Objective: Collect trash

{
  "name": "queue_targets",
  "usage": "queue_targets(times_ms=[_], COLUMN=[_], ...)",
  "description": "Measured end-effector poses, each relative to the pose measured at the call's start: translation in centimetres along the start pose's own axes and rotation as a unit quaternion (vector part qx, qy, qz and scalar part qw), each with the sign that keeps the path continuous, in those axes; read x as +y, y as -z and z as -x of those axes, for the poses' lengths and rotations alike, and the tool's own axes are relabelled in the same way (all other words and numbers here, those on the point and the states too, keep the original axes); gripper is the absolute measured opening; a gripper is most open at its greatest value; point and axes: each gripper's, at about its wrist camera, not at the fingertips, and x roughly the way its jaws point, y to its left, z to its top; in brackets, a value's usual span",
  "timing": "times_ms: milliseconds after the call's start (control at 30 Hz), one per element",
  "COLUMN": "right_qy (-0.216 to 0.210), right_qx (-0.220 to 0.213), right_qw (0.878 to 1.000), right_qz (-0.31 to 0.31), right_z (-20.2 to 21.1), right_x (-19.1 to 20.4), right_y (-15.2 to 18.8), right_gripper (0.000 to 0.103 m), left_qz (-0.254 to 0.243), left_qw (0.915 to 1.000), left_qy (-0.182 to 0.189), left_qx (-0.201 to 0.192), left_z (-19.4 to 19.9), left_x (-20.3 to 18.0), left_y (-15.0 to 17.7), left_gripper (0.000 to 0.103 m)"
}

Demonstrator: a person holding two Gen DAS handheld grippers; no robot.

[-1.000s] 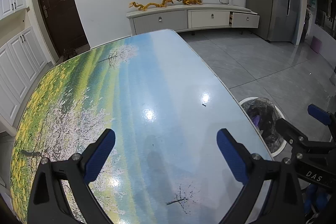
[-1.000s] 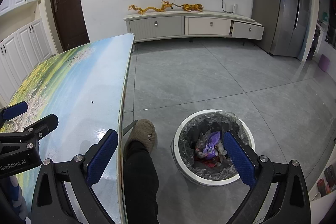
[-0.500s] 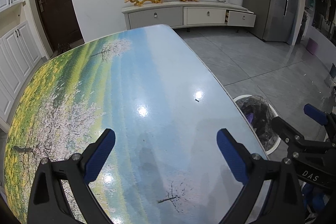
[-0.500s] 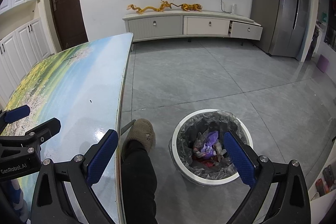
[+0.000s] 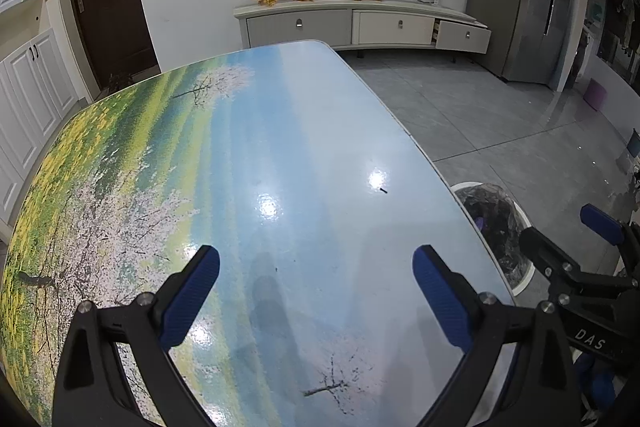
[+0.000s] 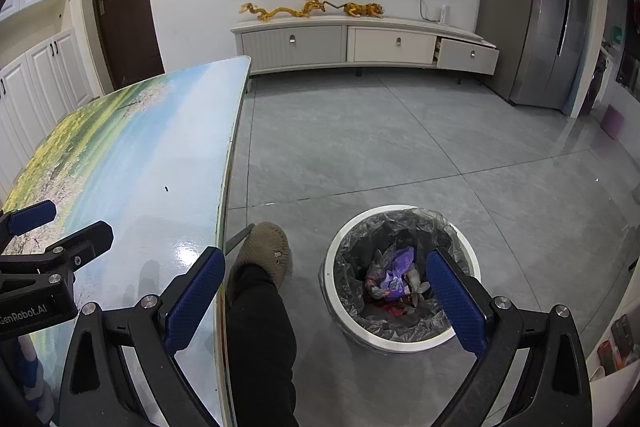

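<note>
Crumpled purple-and-red wrapper trash (image 6: 394,279) lies inside the white round black-lined bin (image 6: 332,267) on the floor, right of the glossy landscape-print worktop (image 5: 280,155). Left claw (image 5: 316,291) and right claw (image 6: 326,297) both gape wide, empty. Collection looks finished; next, only a tiny dark speck (image 5: 383,190) might need pinching.

Glossy bench, grey tiled floor

The landscape-printed bench (image 5: 248,163) carries one tiny dark speck (image 5: 383,190); at its three o'clock, a lined trash bin (image 6: 400,341) stands on the floor (image 6: 400,147).
</note>
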Motion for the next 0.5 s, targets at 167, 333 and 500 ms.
queue_targets(times_ms=[167, 333, 500], right_qy=[0.004, 0.007, 0.008], right_qx=[-0.001, -0.004, -0.008], right_qw=[1.0, 1.0, 1.0], right_qz=[-0.004, -0.009, -0.011], right_z=[0.0, 0.2, 0.6], right_x=[-0.1, -0.4, -0.6], right_y=[0.0, 0.0, -0.1], right_gripper=[0.099, 0.099, 0.099], left_qz=[0.004, 0.008, 0.005], left_qw=[1.0, 0.9998, 0.9996], left_qy=[-0.002, -0.005, -0.007], left_qx=[-0.006, -0.017, -0.027], left_z=[0.0, 0.5, 1.0], left_x=[0.4, 0.5, 0.3], left_y=[-0.2, -0.3, -0.4], left_gripper=[0.098, 0.098, 0.098])
